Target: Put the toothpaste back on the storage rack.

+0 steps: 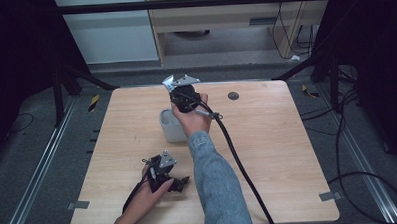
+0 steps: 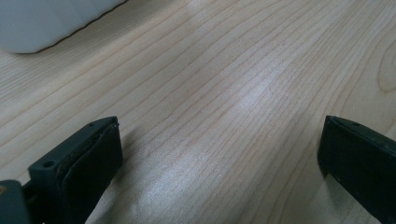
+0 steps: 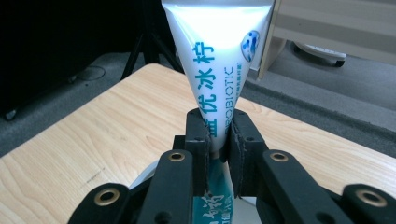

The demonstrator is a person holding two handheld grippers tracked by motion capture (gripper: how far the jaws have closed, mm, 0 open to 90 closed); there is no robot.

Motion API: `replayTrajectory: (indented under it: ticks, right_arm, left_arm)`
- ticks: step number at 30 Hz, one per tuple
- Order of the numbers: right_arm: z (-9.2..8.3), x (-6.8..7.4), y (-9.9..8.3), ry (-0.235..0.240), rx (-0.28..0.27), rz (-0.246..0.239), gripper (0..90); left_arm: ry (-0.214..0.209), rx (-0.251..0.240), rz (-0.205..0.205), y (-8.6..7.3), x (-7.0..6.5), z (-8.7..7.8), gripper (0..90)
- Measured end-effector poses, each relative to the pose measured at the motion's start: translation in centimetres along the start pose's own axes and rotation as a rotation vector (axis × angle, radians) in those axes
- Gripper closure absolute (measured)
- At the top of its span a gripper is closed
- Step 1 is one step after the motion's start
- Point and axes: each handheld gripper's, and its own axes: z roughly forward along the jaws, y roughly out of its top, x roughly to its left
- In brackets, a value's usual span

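The white tube [image 3: 217, 60] is pinched tight in the right gripper [image 3: 219, 135] above the grey cup [image 1: 171, 125], and should be lowered straight and centred, while the left gripper [image 2: 219, 154], jaws wide and empty, rests on the table [image 1: 267, 139].

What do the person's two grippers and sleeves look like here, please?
Both the left gripper and the right gripper are black, each topped by a grey three-cornered plate and trailing a black cable. The right gripper's fingers are squared black blocks with screw holes and brass-ringed pivots. The right arm wears a blue denim sleeve; the left forearm is unsleeved.
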Motion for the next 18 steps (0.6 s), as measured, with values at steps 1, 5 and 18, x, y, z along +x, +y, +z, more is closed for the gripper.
replayTrajectory:
  ticks: [1, 5, 18]
  right_arm:
    - [0.0, 0.1, -0.1, 0.002, 0.005, 0.005, 79.5]
    - [0.2, 0.1, -0.5, 0.001, 0.012, 0.007, 79.5]
    - [0.6, 0.3, -1.9, -0.003, 0.056, -0.013, 79.5]
  left_arm:
    - [0.000, 0.000, 0.000, 0.0, 0.0, 0.0, 0.0]
    - [0.000, 0.000, 0.000, 0.0, 0.0, 0.0, 0.0]
    - [-0.001, 0.002, 0.002, 0.0, 0.0, 0.0, 0.0]
